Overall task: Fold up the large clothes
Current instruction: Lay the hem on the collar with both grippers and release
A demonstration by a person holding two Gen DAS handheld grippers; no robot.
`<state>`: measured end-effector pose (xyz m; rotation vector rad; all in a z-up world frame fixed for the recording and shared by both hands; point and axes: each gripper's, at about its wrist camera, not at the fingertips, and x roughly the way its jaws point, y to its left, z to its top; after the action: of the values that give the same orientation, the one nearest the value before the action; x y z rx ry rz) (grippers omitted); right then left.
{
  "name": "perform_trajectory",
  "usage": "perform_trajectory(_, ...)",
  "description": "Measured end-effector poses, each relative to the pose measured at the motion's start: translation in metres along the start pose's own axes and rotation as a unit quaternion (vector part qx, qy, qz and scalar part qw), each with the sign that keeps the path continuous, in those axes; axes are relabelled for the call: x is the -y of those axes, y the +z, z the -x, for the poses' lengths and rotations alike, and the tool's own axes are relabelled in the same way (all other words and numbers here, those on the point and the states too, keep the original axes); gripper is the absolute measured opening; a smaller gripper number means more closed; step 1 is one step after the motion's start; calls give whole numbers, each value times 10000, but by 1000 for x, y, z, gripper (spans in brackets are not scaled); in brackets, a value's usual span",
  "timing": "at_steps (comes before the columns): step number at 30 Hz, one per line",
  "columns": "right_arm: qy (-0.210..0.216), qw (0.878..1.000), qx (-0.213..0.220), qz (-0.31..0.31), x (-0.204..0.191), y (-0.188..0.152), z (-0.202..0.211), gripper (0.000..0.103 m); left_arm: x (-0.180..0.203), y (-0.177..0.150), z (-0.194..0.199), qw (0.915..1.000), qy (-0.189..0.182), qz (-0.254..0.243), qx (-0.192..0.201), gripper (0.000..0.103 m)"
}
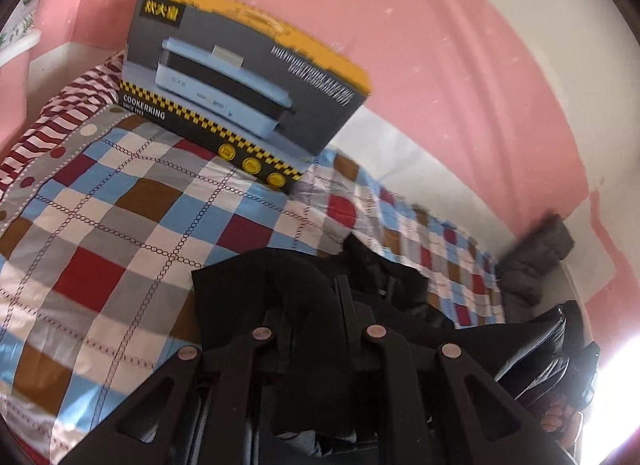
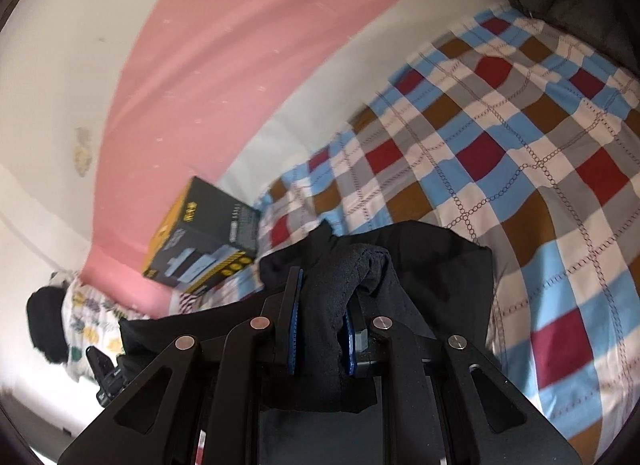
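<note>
Both pinching the black garment (image 2: 420, 249) above the checked bed (image 2: 540, 169), likely to spread it for folding. Right hand-held gripper (image 2: 320, 329): narrow, clamped on bunched cloth. Left hand-held gripper (image 1: 316, 305): cloth between fingers, looks clamped. Box (image 1: 240, 81) sits far side, clear.

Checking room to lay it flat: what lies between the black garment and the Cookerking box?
Only bare checkered bedsheet separates the black garment from the box, shown in the left wrist view.

The right gripper (image 2: 320, 329) pinches a bunched fold of black garment (image 2: 420, 249) at lower centre, over a checkered bedspread (image 2: 500, 153); an appliance box (image 2: 200, 241) sits centre-left.
</note>
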<state>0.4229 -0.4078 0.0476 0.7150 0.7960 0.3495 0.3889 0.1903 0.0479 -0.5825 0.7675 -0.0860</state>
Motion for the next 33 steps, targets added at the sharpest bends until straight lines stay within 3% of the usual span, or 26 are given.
perform_trajectory(8, -490, 9969, -463, -408, 41, 24, -87, 21, -16, 9, -105, 9967, 589, 36, -563, 16)
perform_trajectory(12, -592, 9935, -598, -773, 63, 24, -119, 28, -22, 3, -141, 9938, 798, 77, -765, 21)
perform_trajectory(15, -570, 9935, -549, -820, 65, 24, -126, 38, -26, 6, -152, 9925, 745, 233, -935, 24)
perform_trajectory(17, -441, 9948, -478, -784, 60, 27, -123, 55, -27, 12, -149, 9925, 550, 338, -1040, 29)
perform_trajectory(20, -218, 9980, -177, -566, 45, 33, -106, 70, -27, 20, -133, 9933, 243, 462, -1031, 40)
perform_trajectory(22, -252, 9990, 104, -345, 33, 36, -88, 70, -25, 25, -122, 9934, 93, 573, -993, 44)
perform_trajectory(26, -348, 9983, 446, 140, 6, 30, -56, 70, -16, 31, -93, 9972, -18, 533, -518, 67)
perform_trajectory(29, -394, 9965, 394, 616, -12, 13, -47, 70, -10, 30, -64, 9986, -111, 518, -60, 70)
perform_trajectory(33, -679, 9869, 129, 1455, -25, -33, -52, 70, 21, -9, -48, 9991, -340, -133, -198, 71)
